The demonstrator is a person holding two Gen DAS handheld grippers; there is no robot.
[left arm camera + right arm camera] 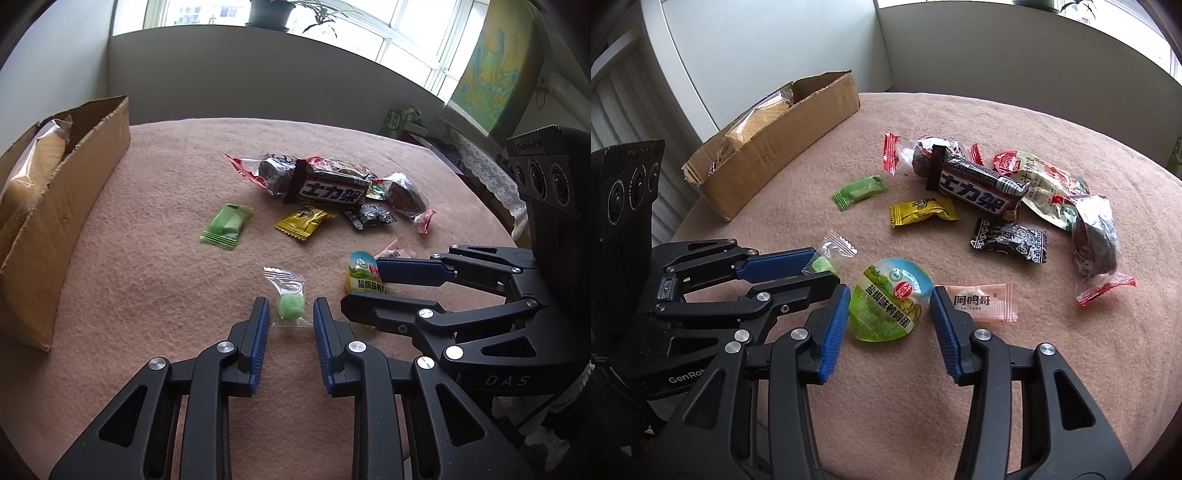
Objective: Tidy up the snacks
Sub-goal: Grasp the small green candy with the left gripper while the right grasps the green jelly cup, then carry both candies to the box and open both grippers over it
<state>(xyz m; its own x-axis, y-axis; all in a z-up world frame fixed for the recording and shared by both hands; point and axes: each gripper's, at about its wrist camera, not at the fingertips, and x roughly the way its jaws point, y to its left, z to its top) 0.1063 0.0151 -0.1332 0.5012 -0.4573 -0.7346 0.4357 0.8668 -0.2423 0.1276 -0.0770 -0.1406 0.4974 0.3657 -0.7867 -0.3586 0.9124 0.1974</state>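
Note:
Snacks lie scattered on a round table with a pink cloth [155, 258]. My left gripper [291, 308] is open, its fingers on either side of a clear-wrapped green candy [290, 304], also in the right wrist view [822, 264]. My right gripper [889, 300] is open around a green egg-shaped pack [886, 301]; it also shows in the left wrist view [362, 275]. A cardboard box [775, 144] with a bagged pastry [757, 122] inside stands at the left.
Further back lie a green wafer pack [860, 191], a yellow candy [923, 211], a black candy [1008, 240], a Snickers-style bar [979, 186], dark wrapped sweets [1095, 240] and a pink pack [982, 301]. A wall and window are behind.

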